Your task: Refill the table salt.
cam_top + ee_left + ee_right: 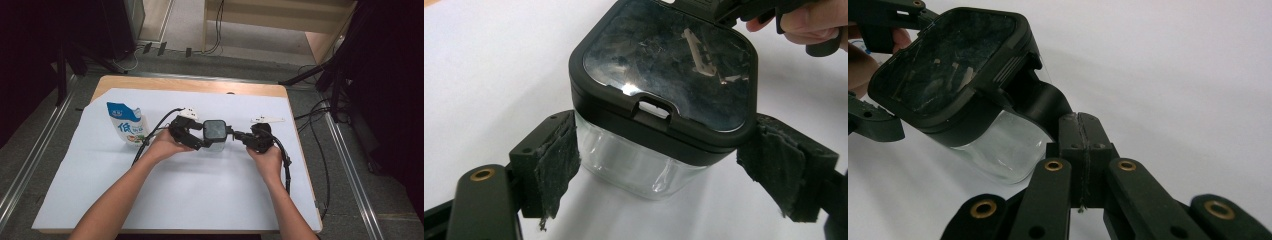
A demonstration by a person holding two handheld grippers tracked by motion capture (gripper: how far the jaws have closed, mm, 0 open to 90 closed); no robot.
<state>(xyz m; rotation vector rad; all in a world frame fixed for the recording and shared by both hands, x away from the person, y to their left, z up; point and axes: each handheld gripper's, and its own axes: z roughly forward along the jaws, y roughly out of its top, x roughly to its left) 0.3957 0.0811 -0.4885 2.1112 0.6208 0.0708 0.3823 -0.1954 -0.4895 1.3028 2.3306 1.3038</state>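
A clear container (pixel 216 142) with a black, dark-windowed lid (pixel 215 128) sits tilted at the middle of the white sheet. My left gripper (pixel 202 140) reaches in from the left. In the left gripper view its pads (pixel 558 155) bear on either side of the container (pixel 639 165), one on the clear wall and one by the lid's rim. My right gripper (pixel 235 133) comes from the right. In the right gripper view its jaws are closed together (pixel 1078 125) on a black tab (pixel 1043 100) at the lid's edge (pixel 1013 60).
A white and blue pouch (pixel 126 122) stands upright at the left of the white sheet (pixel 200 200). The wooden table (pixel 190 84) ends just past the sheet's far edge. Cables (pixel 286 165) trail from both grippers, and dark stands flank the table.
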